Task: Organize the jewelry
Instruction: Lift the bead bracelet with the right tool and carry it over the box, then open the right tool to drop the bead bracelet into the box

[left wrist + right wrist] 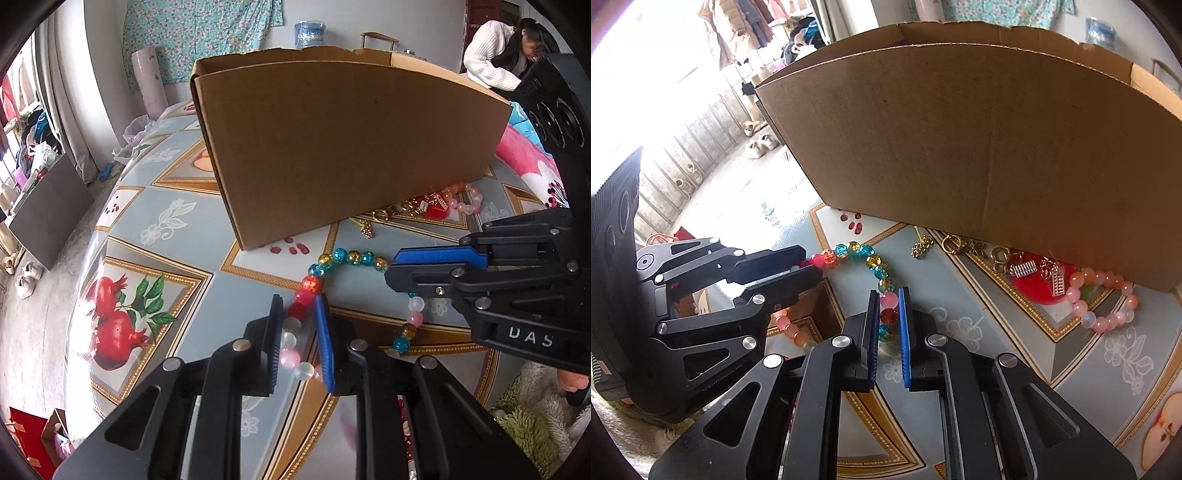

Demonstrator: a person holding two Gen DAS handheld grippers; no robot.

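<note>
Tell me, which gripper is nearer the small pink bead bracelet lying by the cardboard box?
Right. The right gripper grips the multicoloured bead necklace on the side toward the pink bead bracelet; the left gripper holds the necklace's far side.

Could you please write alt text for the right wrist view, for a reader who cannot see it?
Both tools grip one multicoloured bead necklace on a patterned table: the right tool from below, the left tool from the left. Behind stands a cardboard box, with a pink bead bracelet and gold trinkets at its base.
</note>
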